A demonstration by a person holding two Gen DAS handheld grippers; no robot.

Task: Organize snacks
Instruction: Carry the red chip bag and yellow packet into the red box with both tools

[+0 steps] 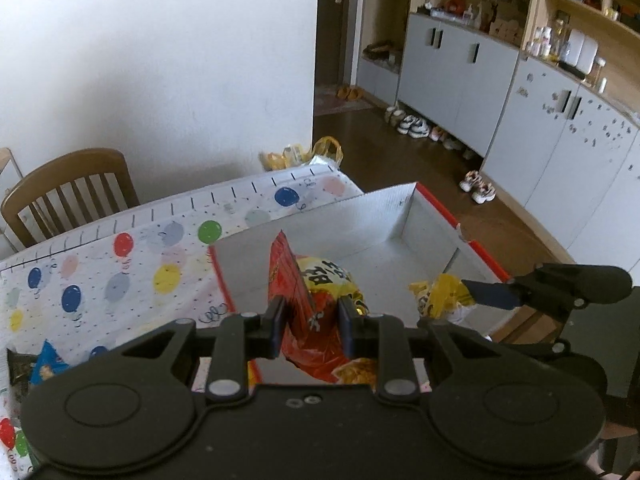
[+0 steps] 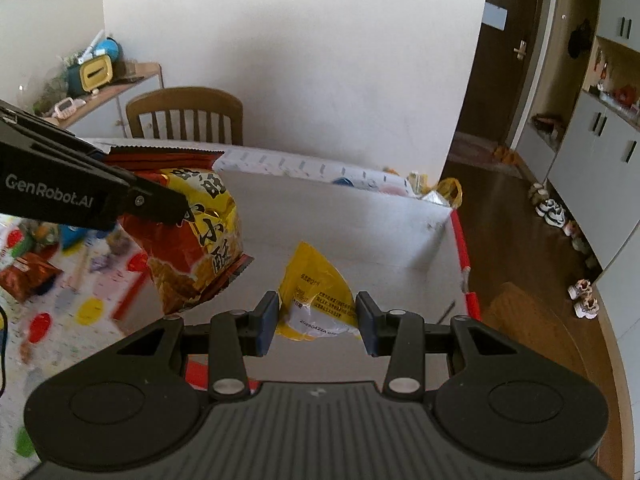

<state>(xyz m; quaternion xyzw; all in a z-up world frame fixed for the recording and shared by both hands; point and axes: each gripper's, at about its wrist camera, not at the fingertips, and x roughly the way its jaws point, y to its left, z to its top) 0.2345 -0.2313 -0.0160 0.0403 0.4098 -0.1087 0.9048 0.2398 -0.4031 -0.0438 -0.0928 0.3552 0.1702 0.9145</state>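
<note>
left gripper (image 1: 311, 326): reaching forward over the near-left part of the box, jaws pinching the red-and-yellow snack bag (image 1: 316, 308) and holding it up in the air. In the right wrist view it's coming in from 9 o'clock (image 2: 182, 210), clamped on the bag's upper side.

right gripper (image 2: 316, 326): hovering over the box from the near edge, pointing in toward 12 o'clock. Jaws standing apart, with the yellow packet (image 2: 318, 296) sitting between the pads; can't really tell if they're touching it. In the left wrist view it's poking in from 3 o'clock (image 1: 480, 292), right at the packet.

box (image 1: 360, 216): white cardboard with a red rim, sitting on the worktop (image 1: 120, 248) that's wearing a balloon-print cloth. Nothing but the yellow packet seems to be resting inside, toward the near-right part.

red-and-yellow snack bag: hanging above the box's left side, tilted. Long axis running roughly from 11 o'clock down to 5 o'clock in the right wrist view (image 2: 192, 232), serrated seal edge up top, printed face turned toward the right gripper.

yellow packet: lying in the box, pointed end aiming at about 12 o'clock, wider white end nearest the right gripper (image 1: 440, 294).

other snacks: a few packets lying loose on the cloth at about 8 o'clock (image 2: 28, 276), outside the box, blurry.
</note>
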